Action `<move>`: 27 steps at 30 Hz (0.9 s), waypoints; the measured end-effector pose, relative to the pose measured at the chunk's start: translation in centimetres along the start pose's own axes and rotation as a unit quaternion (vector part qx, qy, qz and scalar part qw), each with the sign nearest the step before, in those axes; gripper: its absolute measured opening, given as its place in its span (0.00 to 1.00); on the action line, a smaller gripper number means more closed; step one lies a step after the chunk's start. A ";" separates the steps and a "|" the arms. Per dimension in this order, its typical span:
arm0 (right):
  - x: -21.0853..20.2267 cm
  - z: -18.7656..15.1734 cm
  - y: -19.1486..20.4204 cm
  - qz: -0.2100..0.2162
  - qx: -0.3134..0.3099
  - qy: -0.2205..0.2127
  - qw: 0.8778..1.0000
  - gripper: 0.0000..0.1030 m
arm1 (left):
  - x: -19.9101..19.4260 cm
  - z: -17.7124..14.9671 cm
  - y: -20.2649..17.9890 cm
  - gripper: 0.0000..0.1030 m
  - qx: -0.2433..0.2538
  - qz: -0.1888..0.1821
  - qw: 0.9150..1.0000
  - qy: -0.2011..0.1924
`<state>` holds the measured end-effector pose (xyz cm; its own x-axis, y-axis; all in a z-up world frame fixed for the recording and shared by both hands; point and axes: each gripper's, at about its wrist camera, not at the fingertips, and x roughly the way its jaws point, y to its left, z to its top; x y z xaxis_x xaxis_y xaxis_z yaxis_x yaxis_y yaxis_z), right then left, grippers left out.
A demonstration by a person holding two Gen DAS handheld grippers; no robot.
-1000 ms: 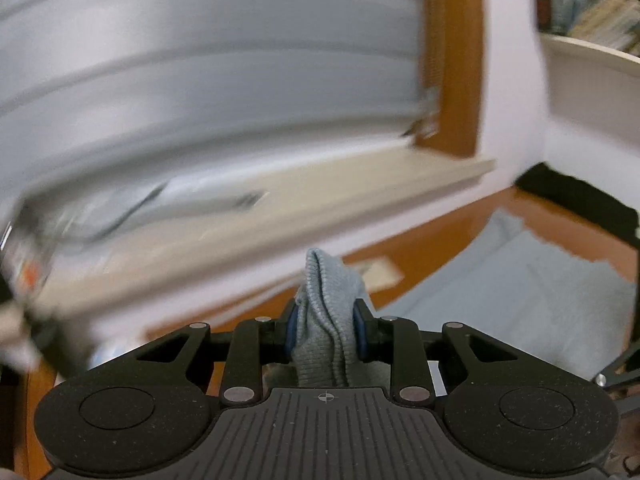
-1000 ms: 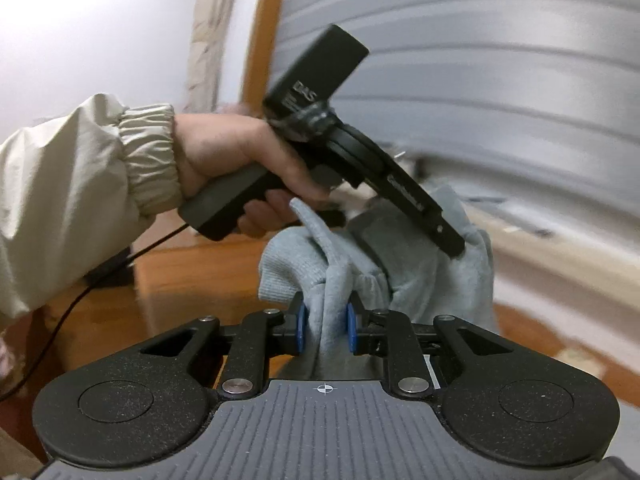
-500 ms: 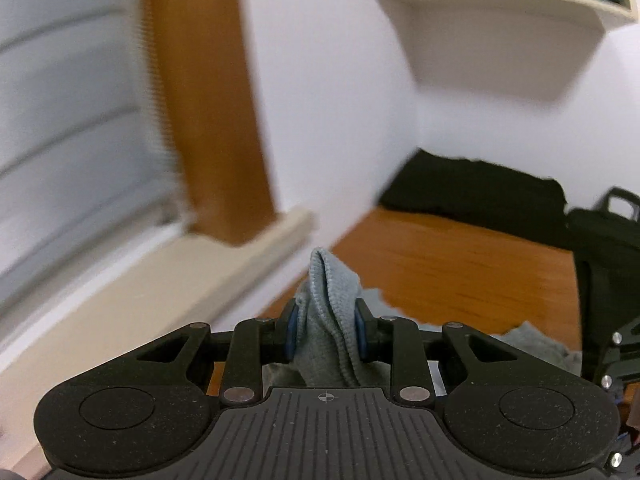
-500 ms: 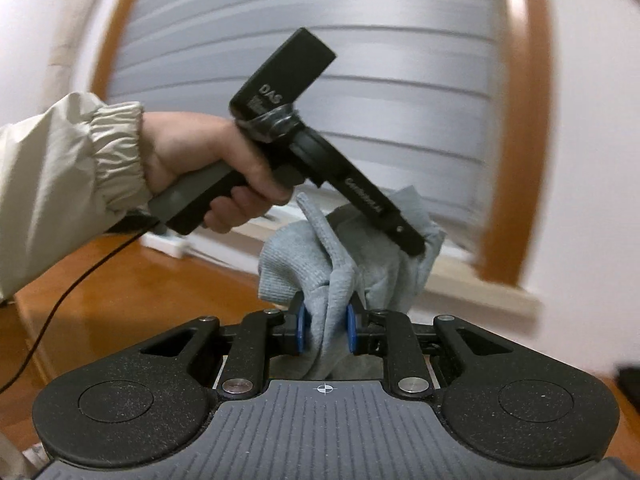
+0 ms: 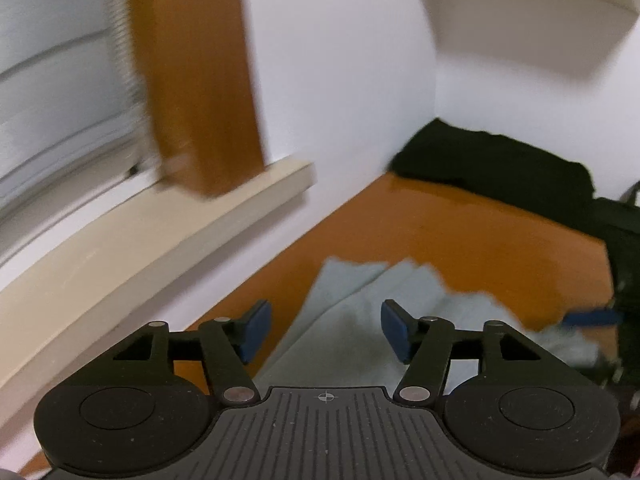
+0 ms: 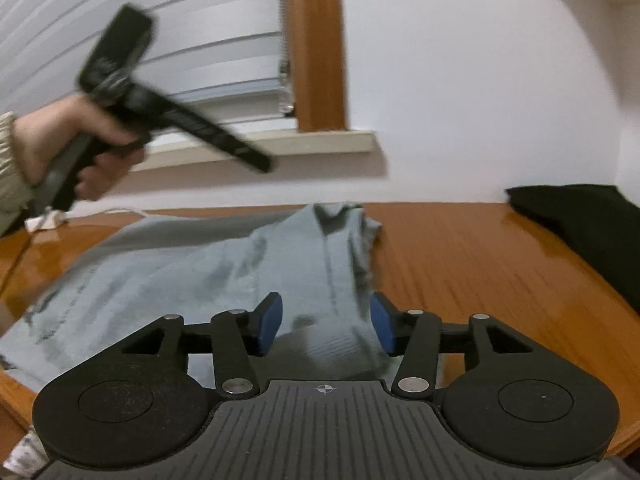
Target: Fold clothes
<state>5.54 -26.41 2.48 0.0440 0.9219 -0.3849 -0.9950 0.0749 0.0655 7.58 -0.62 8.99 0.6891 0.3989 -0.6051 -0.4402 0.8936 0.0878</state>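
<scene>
Wooden surface [image 6: 460, 248] carries my limp grey garment [image 6: 224, 272]; both grippers' jaws gape empty, so I'd pinch its soft hem corners.

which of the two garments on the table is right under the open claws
The grey garment, spread beneath both claws; the black garment lies apart by the wall.

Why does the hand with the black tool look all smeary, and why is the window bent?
Right wrist view: the left gripper and the hand holding it are smeared by motion blur, while the right gripper is sharp; the table shows shiny glare. Left wrist view: the windowsill curves from fisheye distortion, and the grey garment is blurred.
</scene>
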 end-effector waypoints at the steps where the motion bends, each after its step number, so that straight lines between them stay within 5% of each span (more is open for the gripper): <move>1: 0.2 0.2 -0.1 -0.002 0.005 0.001 1.000 0.53 | 0.0 -0.7 0.6 0.65 -0.004 0.004 1.000 0.002; 8: 1.5 0.3 -0.7 0.010 0.034 0.045 0.998 0.55 | -0.9 -6.0 4.9 0.66 -0.047 0.019 0.999 0.011; 9: 1.6 0.1 -0.7 0.018 0.035 0.053 0.998 0.49 | -1.1 -6.6 5.5 0.66 -0.052 0.020 0.998 0.011; 10: 1.5 0.1 -0.7 0.020 0.035 0.057 0.998 0.19 | -1.3 -7.3 5.9 0.66 -0.057 0.022 0.998 0.011; 11: 1.1 0.3 -1.0 0.015 0.035 0.053 0.998 0.05 | -1.6 -7.9 6.4 0.66 -0.062 0.024 0.998 0.010; 20: 0.5 2.2 -1.3 -0.061 0.018 0.047 0.997 0.09 | -4.7 -11.1 9.5 0.66 -0.083 0.028 0.996 -0.006; 27: 6.4 6.3 3.6 0.001 -0.042 0.063 0.997 0.30 | -5.4 -12.3 9.9 0.66 -0.087 0.024 0.996 -0.016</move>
<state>2.85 -17.87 6.02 0.0362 0.8664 -0.4980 -0.9993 0.0361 -0.0099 -7.56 3.60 3.42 0.6816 0.4500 -0.5770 -0.5651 0.8246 -0.0245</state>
